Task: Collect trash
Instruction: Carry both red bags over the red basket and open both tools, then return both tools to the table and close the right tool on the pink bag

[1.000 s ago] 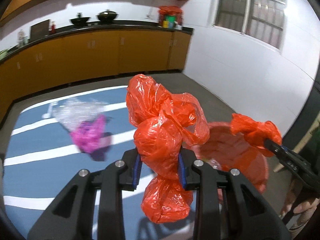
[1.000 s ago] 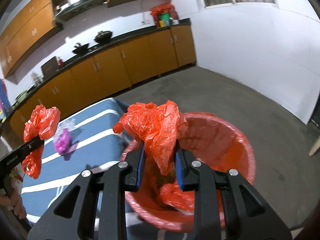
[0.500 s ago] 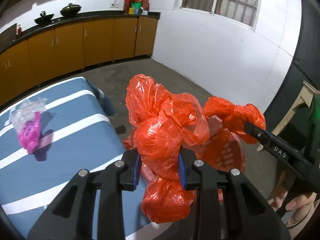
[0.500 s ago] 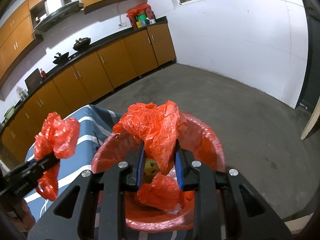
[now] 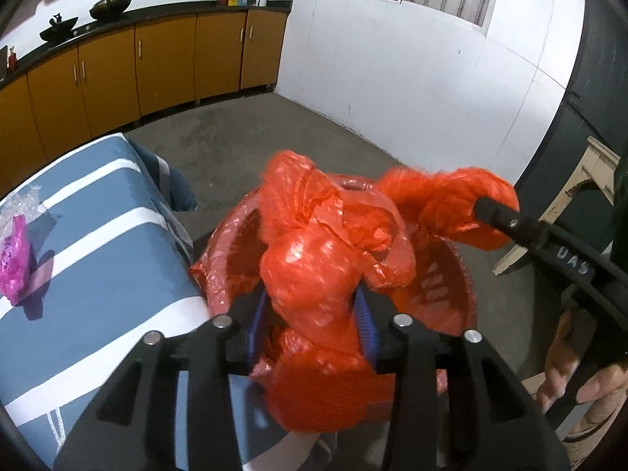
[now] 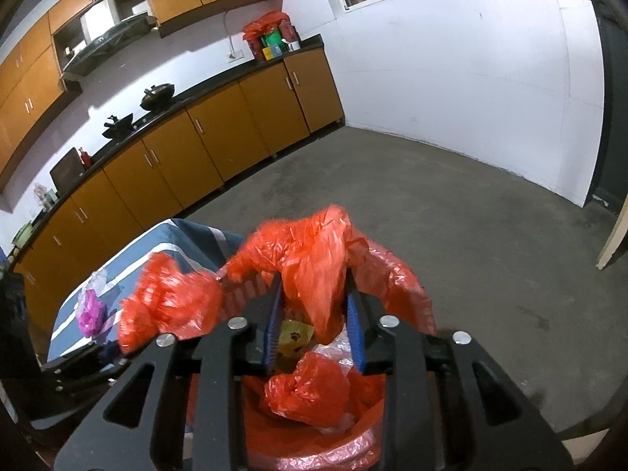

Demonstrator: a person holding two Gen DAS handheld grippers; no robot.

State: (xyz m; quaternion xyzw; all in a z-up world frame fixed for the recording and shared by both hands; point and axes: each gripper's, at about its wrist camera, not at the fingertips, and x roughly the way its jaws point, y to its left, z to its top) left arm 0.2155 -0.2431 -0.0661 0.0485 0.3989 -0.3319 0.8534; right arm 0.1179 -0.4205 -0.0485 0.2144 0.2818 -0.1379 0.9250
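My left gripper point(image 5: 312, 322) has a knotted red plastic bag point(image 5: 310, 274) between its blue pads, held over a red bin point(image 5: 439, 286) lined with red plastic. Its jaws are opening, and the bag still fills the gap between them. My right gripper point(image 6: 314, 314) has a second crumpled red bag point(image 6: 314, 263) in its pads above the same bin point(image 6: 400, 274); its jaws are opening too. Inside the bin lie another red bag point(image 6: 306, 388) and a yellow packet point(image 6: 294, 337). In the left wrist view the right gripper's bag point(image 5: 451, 204) hangs over the bin's far rim.
A blue table with white stripes point(image 5: 98, 274) stands left of the bin, with a pink bag in clear plastic point(image 5: 15, 259) on it. Orange cabinets point(image 6: 196, 157) line the back wall. Bare concrete floor point(image 6: 471, 216) lies beyond. A person's hand point(image 5: 581, 384) grips the right tool.
Both grippers came over the bin from the table side with their red bags. The pads of each stand a little wider apart than before, the left ones more so.
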